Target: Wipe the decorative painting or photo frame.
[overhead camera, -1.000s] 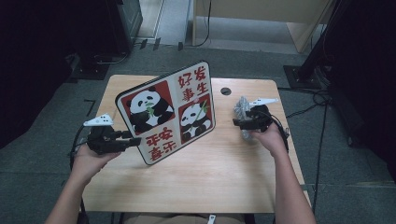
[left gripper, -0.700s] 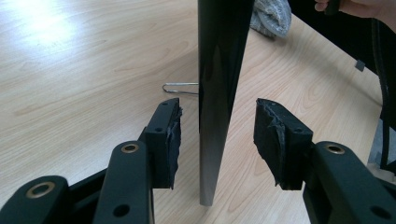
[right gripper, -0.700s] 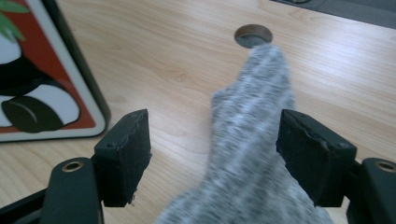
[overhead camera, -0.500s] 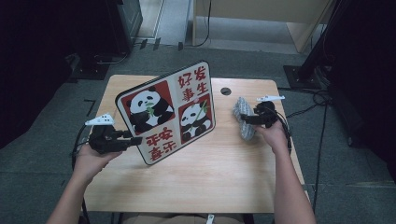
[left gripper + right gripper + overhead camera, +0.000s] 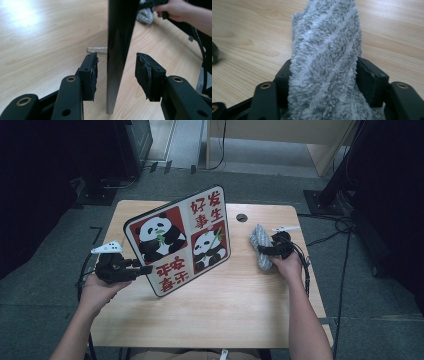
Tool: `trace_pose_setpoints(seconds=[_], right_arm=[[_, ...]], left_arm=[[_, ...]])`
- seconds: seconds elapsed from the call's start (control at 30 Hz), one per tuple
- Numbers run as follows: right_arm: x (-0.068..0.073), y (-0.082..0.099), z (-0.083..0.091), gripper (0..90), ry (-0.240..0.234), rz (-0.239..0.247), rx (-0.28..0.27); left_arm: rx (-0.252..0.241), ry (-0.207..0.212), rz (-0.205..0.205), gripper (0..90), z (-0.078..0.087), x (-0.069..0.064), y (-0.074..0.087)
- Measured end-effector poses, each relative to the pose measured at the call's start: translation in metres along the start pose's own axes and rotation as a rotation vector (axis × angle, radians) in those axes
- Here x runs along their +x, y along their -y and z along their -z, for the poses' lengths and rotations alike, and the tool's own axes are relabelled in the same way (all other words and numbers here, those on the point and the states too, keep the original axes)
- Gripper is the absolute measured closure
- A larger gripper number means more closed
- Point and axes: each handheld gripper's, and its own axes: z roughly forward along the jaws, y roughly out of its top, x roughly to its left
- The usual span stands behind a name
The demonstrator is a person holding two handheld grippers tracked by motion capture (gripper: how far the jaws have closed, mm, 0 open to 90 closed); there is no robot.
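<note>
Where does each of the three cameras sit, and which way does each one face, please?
High view: above the person's side, looking forward and down on the wooden table; both forearms, the left gripper and right gripper show.
Left gripper view: on the left gripper, looking along its jaws, which flank the panda board edge-on without pressing it; the person's other hand shows beyond.
Right gripper view: on the right gripper, whose jaws have just closed onto the grey fluffy cloth.
Shared: all show the table; high and left gripper views share board and cloth.
</note>
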Motion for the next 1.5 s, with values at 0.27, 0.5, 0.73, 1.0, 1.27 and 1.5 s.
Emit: trace_pose_setpoints(seconds=[0.27,0.5,0.73,1.0,1.27,1.5], right_arm=[[-0.004,0.002,0.007,63.2,-0.023,-0.062,0.013],[0.002,-0.003,0.02,65.5,-0.112,-0.119,0.03],[0.023,-0.007,0.03,65.4,-0.143,-0.052,0.03],[0.04,-0.011,0.052,65.4,-0.17,0.023,-0.044],[0.048,-0.021,0.072,67.0,-0.207,0.02,-0.034],[0.052,-0.028,0.08,67.0,-0.243,-0.001,-0.054]], left_arm=[[0.006,-0.003,0.006,54.1,-0.003,0.002,-0.001],[0.001,-0.007,-0.004,54.6,-0.004,0.003,-0.002],[-0.003,0.003,-0.002,57.2,-0.003,0.005,-0.003],[-0.005,0.026,0.002,62.3,-0.007,0.007,-0.005],[0.003,0.037,-0.006,69.6,-0.01,0.006,-0.004],[0.011,0.043,-0.01,74.8,-0.01,0.005,-0.004]])
